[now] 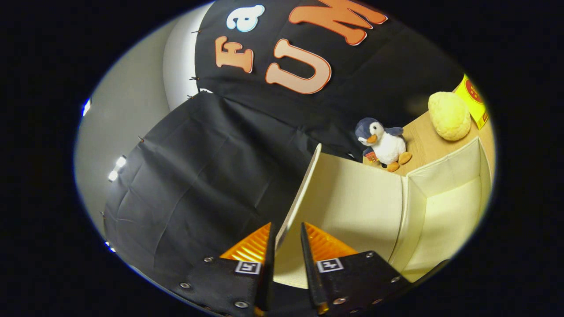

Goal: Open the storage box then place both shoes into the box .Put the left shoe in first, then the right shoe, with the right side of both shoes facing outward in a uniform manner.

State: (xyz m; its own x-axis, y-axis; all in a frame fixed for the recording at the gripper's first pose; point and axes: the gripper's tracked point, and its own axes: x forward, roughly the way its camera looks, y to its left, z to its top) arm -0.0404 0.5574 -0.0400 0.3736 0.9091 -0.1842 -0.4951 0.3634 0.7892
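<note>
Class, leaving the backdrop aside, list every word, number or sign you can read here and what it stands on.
None readable.
Yellow carton: red print, too blurred.
Penguin toy: small tag, too small.
Gripper: square coded markers, no words; its fingers flank the edge of the storage box lid, grip unclear.

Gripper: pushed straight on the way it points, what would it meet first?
The gripper already straddles the box lid, so the lid's edge comes first; beyond that, probably the black cloth wall, though depth is unclear.

My wooden table (423, 143) at right of frame, penguin (384, 143), yellow plush (449, 116), yellow carton (475, 99), cream box (445, 193) on it
</note>
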